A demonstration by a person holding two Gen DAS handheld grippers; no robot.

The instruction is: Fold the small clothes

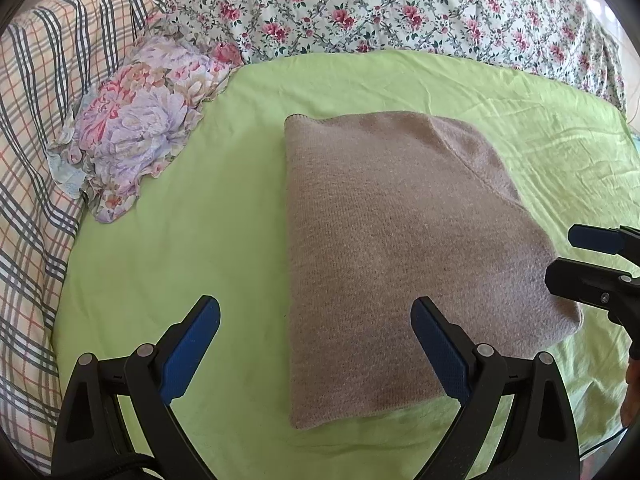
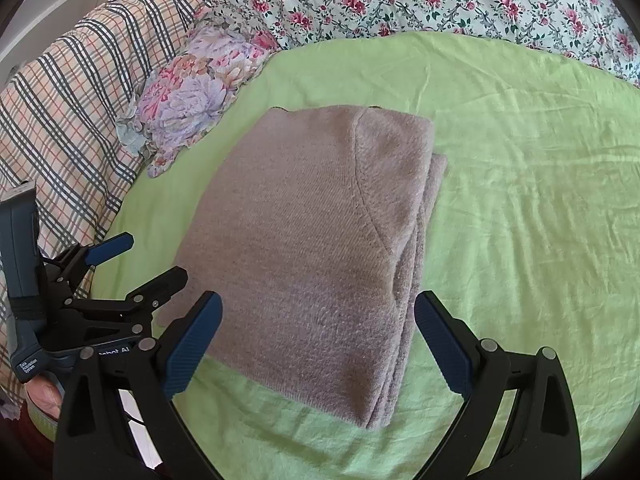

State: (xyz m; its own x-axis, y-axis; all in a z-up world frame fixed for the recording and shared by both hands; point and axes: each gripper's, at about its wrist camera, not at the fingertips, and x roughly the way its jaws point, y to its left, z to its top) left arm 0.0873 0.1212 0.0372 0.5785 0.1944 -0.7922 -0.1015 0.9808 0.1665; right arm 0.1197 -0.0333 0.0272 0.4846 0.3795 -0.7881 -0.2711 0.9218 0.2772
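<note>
left gripper: jaws spread wide, empty, above the near-left edge of the sweater.
right gripper: also released, nothing held, over the near edge.
sweater: folded rectangle, flat on the green sheet, mid-bed.
risk: stacked layers on the right side look loose; a one-layer pinch could unpeel the fold.
risk 2: grabbing sheet too.
pillow: well apart, probably irrelevant.

A folded sweater lies flat on the green sheet, its stacked layers showing along the right edge. The right gripper hangs over its near end, jaws wide apart and empty. The left gripper sits at the sweater's left side, also spread, near a floral pillow.
</note>
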